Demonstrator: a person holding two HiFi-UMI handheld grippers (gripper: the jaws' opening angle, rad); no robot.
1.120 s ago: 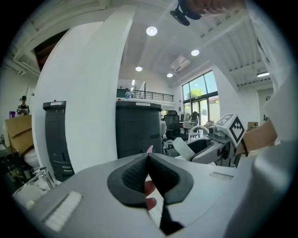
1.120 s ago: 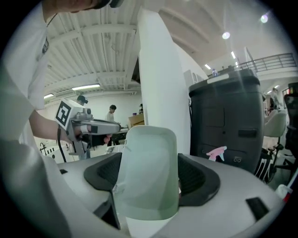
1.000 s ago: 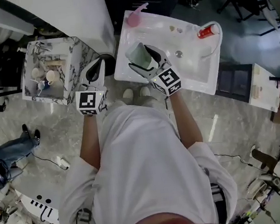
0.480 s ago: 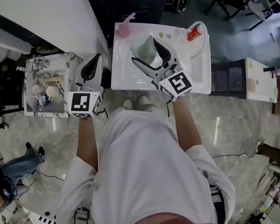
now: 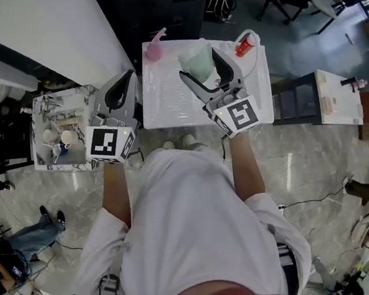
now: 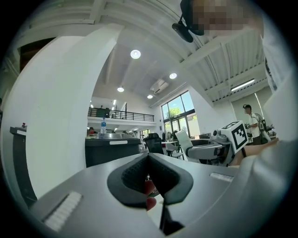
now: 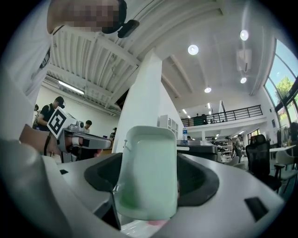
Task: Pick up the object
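The green cup (image 5: 197,62) has risen off the white tabletop (image 5: 167,106), clamped across its light, probably squashy plastic sides by the right hand-held gripper (image 5: 201,66), while the left hand-held gripper (image 5: 124,86) hangs closed and empty.

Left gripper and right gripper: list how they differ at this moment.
Jaws: the left gripper has its jaws shut together; the right gripper has them wide, clamped on something.
Load: the left gripper holds nothing; the right gripper holds a pale green cup.
Place: the left gripper hangs beside the white table; the right gripper is over it.
Shared: both carry a marker cube and point away from the person.
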